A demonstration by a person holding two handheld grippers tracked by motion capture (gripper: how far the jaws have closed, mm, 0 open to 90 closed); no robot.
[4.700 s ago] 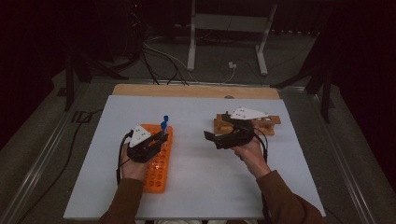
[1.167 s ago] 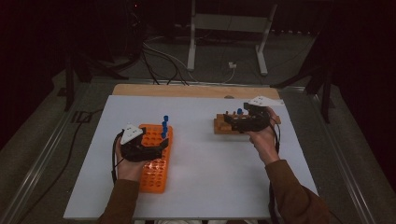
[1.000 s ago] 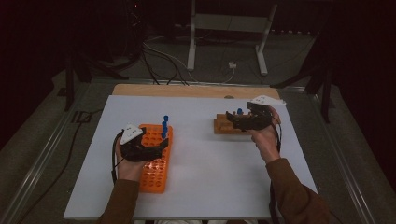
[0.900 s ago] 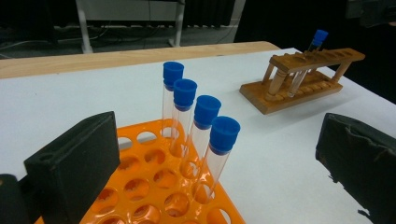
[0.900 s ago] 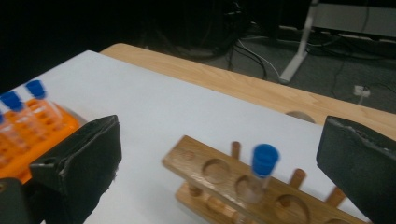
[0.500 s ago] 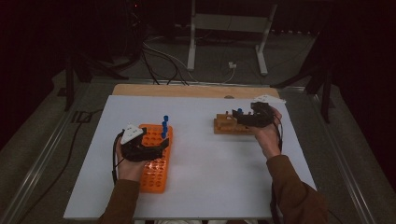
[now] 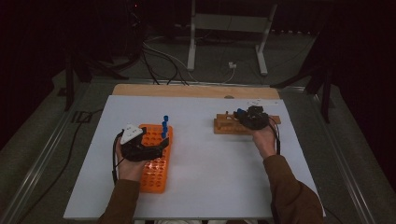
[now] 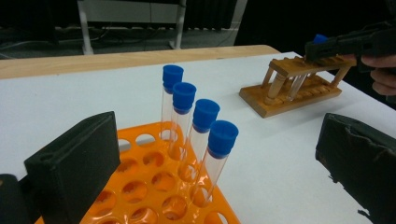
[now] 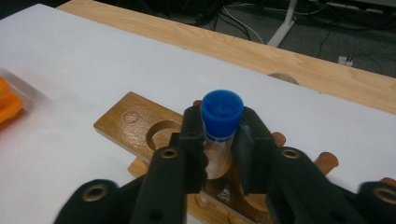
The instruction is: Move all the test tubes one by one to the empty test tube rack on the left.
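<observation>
Orange rack (image 7: 156, 163) as landmark, lying on the white table (image 7: 210, 186) at its left side. Left gripper (image 7: 156, 148) held right over the rack's middle, jaws wide apart, nothing between them; in the left gripper view they frame the rack's row of tubes without touching. Four blue-capped tubes (image 8: 198, 135) stand upright in a line at the rack's far right corner, caps level with one another.

Well to the right of the orange rack, near the table's far edge: wooden rack (image 7: 229, 125), a low stand with round holes in its top board. Right gripper (image 7: 243, 115) sits above it, hand (image 7: 264, 142) behind. Its jaws have just been closing and now clamp a blue-capped test tube (image 9: 219, 126) just below the cap. Tube upright, lower end standing in one hole of the wooden rack; the hole beside it on the orange rack's side is vacant.
</observation>
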